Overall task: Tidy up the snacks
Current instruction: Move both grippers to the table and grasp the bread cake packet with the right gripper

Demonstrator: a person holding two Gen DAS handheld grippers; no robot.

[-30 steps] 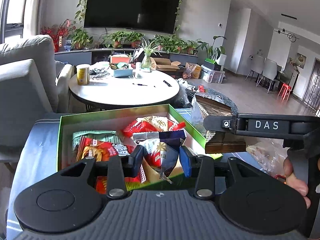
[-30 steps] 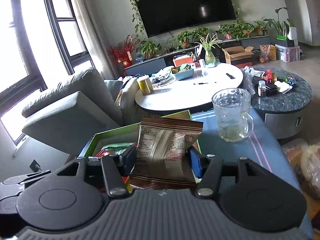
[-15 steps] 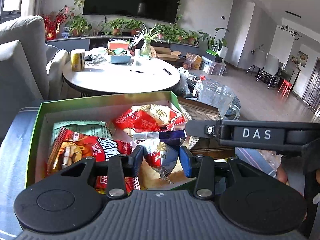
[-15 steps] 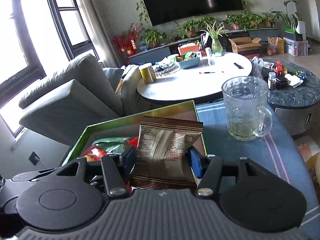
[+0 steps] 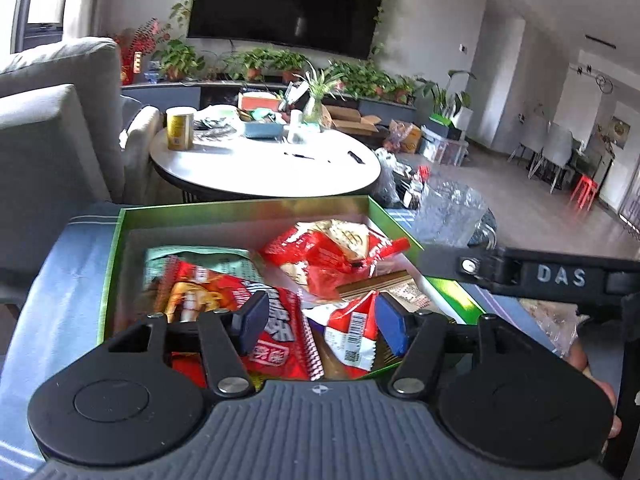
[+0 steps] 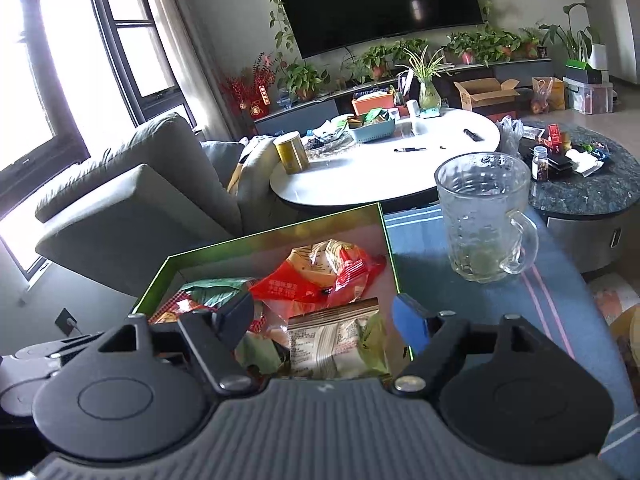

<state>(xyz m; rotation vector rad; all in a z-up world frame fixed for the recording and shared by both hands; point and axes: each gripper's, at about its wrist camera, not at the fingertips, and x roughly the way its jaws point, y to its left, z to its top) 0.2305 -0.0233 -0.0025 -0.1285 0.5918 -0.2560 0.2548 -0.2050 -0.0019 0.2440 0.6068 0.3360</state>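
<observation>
A green box (image 5: 240,210) on the blue striped cloth holds several snack packets. My left gripper (image 5: 322,324) hangs over its near end and its jaws are opening. A small red-and-white packet with a barcode (image 5: 352,332) lies loose in the box between the pads, close to the blue right pad. A large red packet (image 5: 276,332) lies under the left pad. In the right wrist view my right gripper (image 6: 322,320) stands open over the box (image 6: 280,236). A brown-and-white packet (image 6: 332,340) lies in the box below it, clear of both pads.
A glass mug (image 6: 484,216) stands on the cloth right of the box. A black bar marked DAS (image 5: 560,276) and a hand (image 5: 592,364) cross the right of the left wrist view. Behind stand a white round table (image 6: 380,172), a grey sofa (image 6: 132,192) and a dark round table (image 6: 592,192).
The left jaws have spread and let go of the small packet, which now lies in the box. The brown-and-white packet has dropped from the right gripper into the box. Both views moved in over the box.
</observation>
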